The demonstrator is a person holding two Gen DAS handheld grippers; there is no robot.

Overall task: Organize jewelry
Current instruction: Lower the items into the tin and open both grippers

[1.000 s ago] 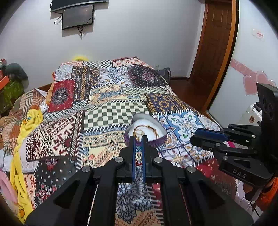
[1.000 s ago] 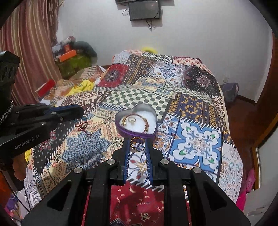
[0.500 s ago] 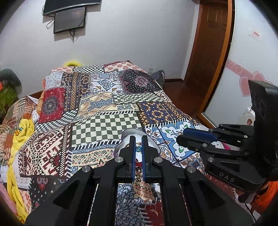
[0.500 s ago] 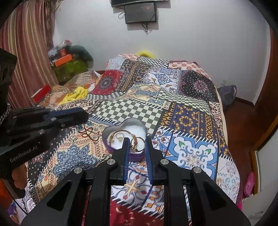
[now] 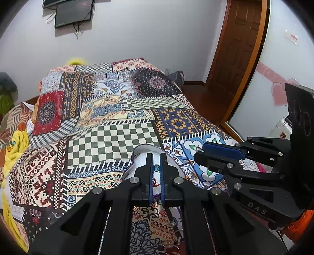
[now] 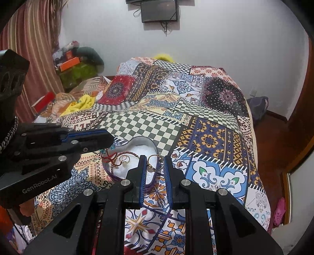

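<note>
We worked over one bed covered by a patchwork quilt (image 6: 212,141), and on it sat one heart-shaped jewelry box (image 6: 141,141) with a white lining and purple outer wall, near the quilt's front edge, in front of the green-and-cream checkered patch.

Our right gripper (image 6: 155,162) hung over the box's near right side, its fingers clamped on one gold hoop ring (image 6: 155,161) held between the blue pads. In the left wrist view, the same gripper (image 5: 198,152) reached in from the right, a glint of metal at its tip.

Our left gripper (image 5: 155,164) had its fingers drawn close together on a red cord bracelet (image 5: 156,184) with a teal bead (image 5: 156,167); the cord trailed down into the box. From the right wrist view, that gripper (image 6: 109,140) held red threads (image 6: 109,157) dangling over the box's left rim.

Inside the box we counted one gold ring (image 6: 124,158) and one braided bracelet (image 6: 129,154); smaller bits there were too tangled to count.

Two markings were readable: "GenRobot.AI" (image 6: 40,185) on the left gripper body and "DAS" (image 5: 257,209) on the right one.

One dark screen (image 6: 159,10) hung on the white wall.
</note>
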